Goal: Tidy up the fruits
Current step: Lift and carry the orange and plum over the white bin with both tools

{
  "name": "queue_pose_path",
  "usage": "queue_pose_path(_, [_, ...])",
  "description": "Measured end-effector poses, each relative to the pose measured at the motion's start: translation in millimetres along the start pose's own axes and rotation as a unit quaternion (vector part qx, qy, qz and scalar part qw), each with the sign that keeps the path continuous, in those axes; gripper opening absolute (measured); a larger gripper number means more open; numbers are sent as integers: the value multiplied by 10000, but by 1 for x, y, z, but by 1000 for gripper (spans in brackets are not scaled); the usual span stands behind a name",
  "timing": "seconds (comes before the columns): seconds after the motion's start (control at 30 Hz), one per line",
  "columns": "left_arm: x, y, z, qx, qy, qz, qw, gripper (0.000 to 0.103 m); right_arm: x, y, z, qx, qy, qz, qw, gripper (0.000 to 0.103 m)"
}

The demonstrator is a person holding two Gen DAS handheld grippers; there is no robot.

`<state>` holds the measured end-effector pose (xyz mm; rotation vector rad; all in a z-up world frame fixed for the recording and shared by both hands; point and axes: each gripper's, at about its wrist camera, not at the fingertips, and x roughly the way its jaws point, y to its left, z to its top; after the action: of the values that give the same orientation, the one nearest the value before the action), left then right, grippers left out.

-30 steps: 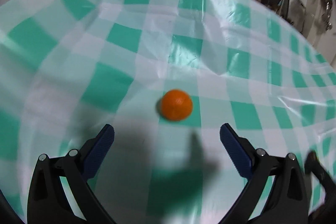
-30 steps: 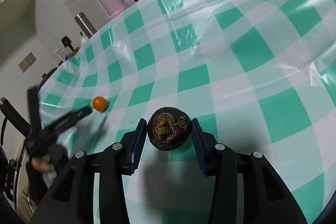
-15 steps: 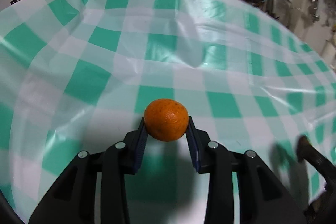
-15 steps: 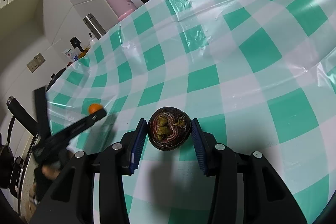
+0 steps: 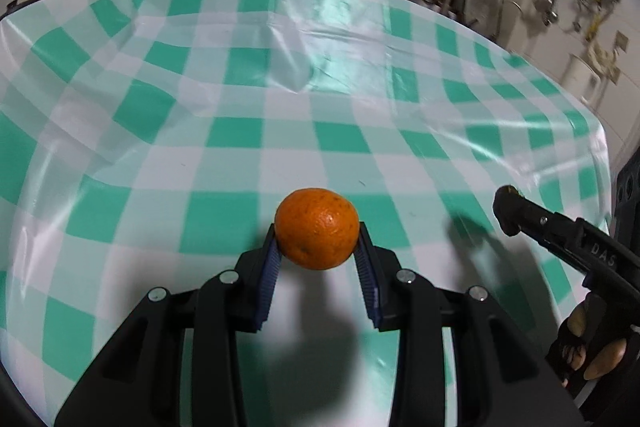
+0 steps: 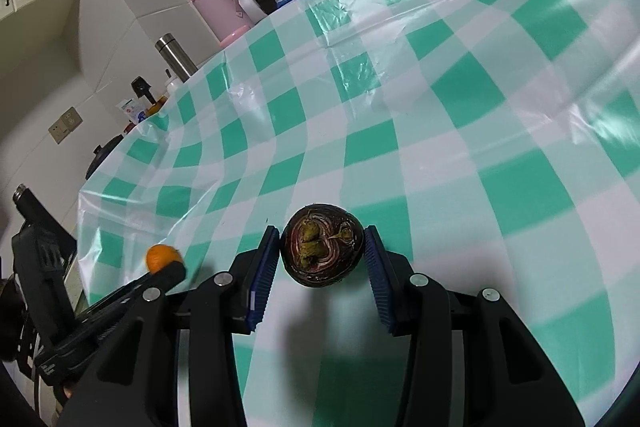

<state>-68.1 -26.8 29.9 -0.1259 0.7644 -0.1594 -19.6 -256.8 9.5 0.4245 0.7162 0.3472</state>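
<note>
Table [image 5: 280, 155] fully draped in glossy green-and-white checked plastic cloth [image 6: 460, 131], creased and wrinkled, catching light glare. Gripper shadows fall across near part of cloth.

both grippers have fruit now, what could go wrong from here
1. The tangerine is round and the left gripper pinches it only at the fingertips, so it may slip out and roll across the slick checked tablecloth.
2. The dark mangosteen also sits at the tips of the right gripper; a tilt might drop it.
3. No bowl or tray is in view, so a placed fruit may roll toward the table edge.
</note>
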Motion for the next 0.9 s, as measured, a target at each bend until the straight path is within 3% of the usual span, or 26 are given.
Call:
queue_pose_path(0.47, [-18, -87, -35, 1022, 94, -397, 9939, 37, -96, -37, -35, -56, -280, -451, 9986, 43])
queue_pose_path(0.9, [-37, -164, -65, 2005, 92, -674, 9773, 37, -174, -90, -71, 182, -569, -801, 9950, 43])
